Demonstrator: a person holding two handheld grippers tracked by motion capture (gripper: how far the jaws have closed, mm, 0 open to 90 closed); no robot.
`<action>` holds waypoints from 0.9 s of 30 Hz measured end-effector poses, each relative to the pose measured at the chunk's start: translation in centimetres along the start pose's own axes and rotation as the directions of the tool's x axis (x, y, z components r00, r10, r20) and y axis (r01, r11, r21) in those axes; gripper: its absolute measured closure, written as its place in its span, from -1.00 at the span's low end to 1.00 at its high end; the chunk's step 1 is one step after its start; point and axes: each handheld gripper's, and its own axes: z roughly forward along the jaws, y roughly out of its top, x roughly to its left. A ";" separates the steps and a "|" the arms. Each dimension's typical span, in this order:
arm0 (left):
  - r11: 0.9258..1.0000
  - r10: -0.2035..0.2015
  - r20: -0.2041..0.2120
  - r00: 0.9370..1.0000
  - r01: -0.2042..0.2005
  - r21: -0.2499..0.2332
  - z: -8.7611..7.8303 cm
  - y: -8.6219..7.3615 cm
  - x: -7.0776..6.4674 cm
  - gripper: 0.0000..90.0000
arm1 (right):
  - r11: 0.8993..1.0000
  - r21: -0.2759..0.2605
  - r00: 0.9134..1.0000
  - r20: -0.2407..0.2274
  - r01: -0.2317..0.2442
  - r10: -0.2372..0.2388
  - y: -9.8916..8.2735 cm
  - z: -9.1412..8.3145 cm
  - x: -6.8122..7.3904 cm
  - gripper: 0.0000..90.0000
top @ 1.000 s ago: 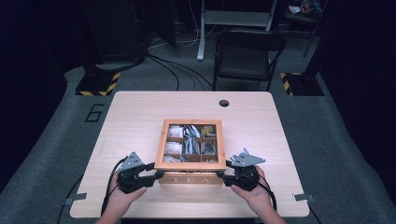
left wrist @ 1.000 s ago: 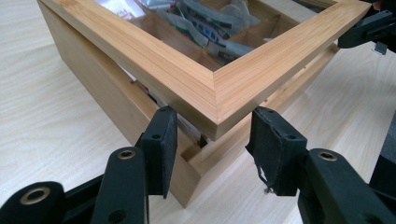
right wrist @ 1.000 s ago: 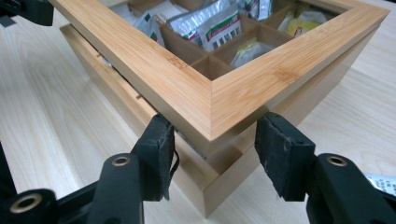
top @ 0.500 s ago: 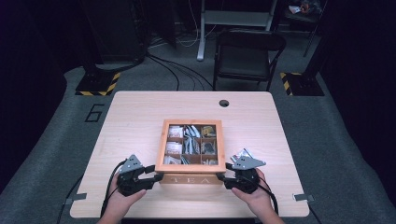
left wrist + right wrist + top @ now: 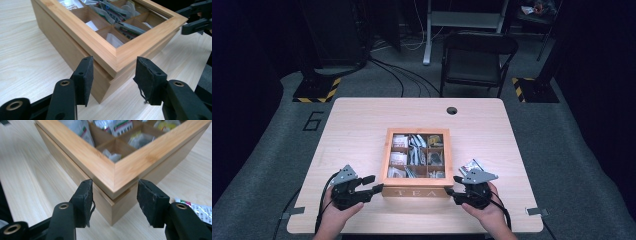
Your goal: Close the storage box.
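A wooden tea box (image 5: 417,192) marked TEA stands mid-table, its window lid down over compartments of tea bags. My left gripper (image 5: 374,183) is at the box's near left corner. In the left gripper view that corner (image 5: 117,60) sits between the jaws of the left gripper (image 5: 115,63), which have just been opening, and the pads stand clear of the wood. My right gripper (image 5: 454,185) straddles the near right corner (image 5: 113,192). In the right gripper view its pads (image 5: 147,200) flank the corner without pressing, so the right gripper (image 5: 114,185) is open.
A loose tea packet (image 5: 472,165) lies on the table (image 5: 357,130) just right of the box, beside my right hand. A cable hole (image 5: 452,110) is near the far edge. A dark chair (image 5: 474,55) stands behind the table.
The left gripper's jaws stand a little wider around the box corner. Both hands and the box have stayed where they were.
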 end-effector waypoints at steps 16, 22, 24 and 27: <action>0.999 -0.028 -0.058 0.998 0.027 -0.023 -0.4 0.8 1.8 0.04 | 0.995 -0.055 0.996 0.043 -0.077 0.080 0.3 -2.4 -2.5 0.05; 0.999 -0.029 -0.080 0.996 0.028 -0.016 -0.5 0.4 2.6 0.04 | 0.994 -0.055 0.988 0.115 -0.093 0.099 -0.4 -2.3 -3.6 0.02; 0.999 -0.030 -0.087 0.996 0.028 -0.019 -0.5 0.3 2.8 0.02 | 0.995 -0.046 0.988 0.123 -0.086 0.091 -0.6 -2.1 -3.8 0.02; 1.000 -0.022 -0.103 0.994 0.020 -0.024 -0.4 0.1 3.1 0.00 | 0.996 -0.032 0.986 0.148 -0.078 0.082 -0.9 -1.8 -3.9 0.02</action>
